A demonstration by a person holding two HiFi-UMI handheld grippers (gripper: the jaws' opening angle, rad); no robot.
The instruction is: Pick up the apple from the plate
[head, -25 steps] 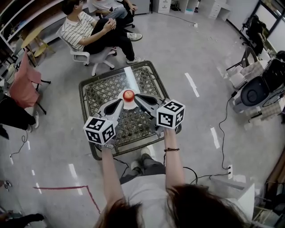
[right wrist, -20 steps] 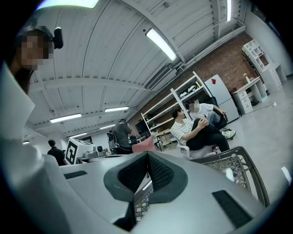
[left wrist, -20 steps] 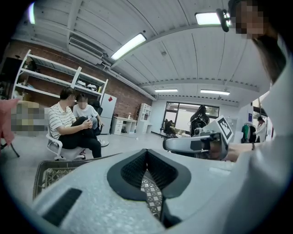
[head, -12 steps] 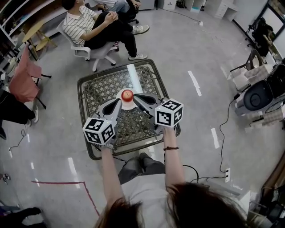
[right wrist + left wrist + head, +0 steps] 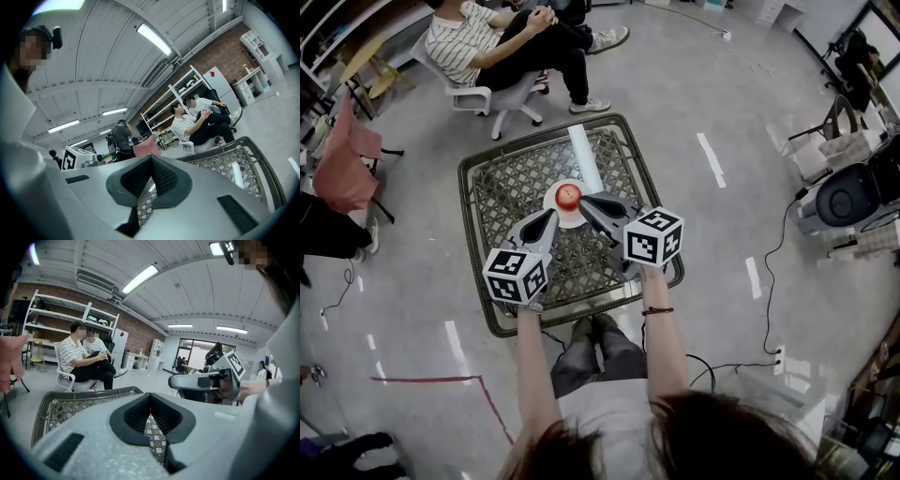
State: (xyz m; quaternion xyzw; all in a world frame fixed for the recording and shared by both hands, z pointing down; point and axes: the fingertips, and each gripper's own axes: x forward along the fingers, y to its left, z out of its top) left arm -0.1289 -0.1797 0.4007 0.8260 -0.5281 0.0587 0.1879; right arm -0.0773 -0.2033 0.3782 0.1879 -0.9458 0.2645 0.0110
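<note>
Apple (image 5: 570, 194) on plate (image 5: 549, 199); left gripper (image 5: 554, 215), right gripper (image 5: 584, 201) closed, empty.

Red apple (image 5: 569, 194) with a yellowish patch, on a white plate (image 5: 551, 200); the counter (image 5: 511, 183) beneath has a pale grey diamond-lattice weave inside a dark frame. The left gripper (image 5: 553, 216) and right gripper (image 5: 584, 200) are light grey with black ribbed pads (image 5: 136, 416), each with a white cube (image 5: 515, 275) printed with black square markers. A seated person's shirt (image 5: 459, 47) is white with thin dark stripes, and the floor (image 5: 722, 112) is glossy grey with white strips.
</note>
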